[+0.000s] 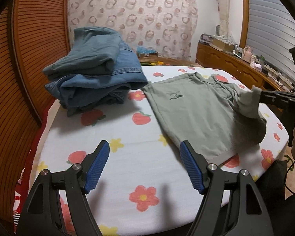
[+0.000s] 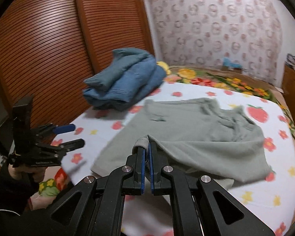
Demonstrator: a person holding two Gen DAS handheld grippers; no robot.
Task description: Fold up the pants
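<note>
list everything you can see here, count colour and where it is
grey-green garment: one, with a small dark print, spread on the bed, one corner lifted
blue clothes pile: one stack, denim and teal, at the far side of the bed by the doors
bed sheet: one, white with red and yellow flowers, under everything
slatted doors: wooden, orange-brown, beside the bed
wooden cabinet: one, brown, cluttered top, along the far wall
left hand-held gripper: black with blue pads, open, above bare sheet
right hand-held gripper: black with blue pads, shut on the garment's corner
</note>
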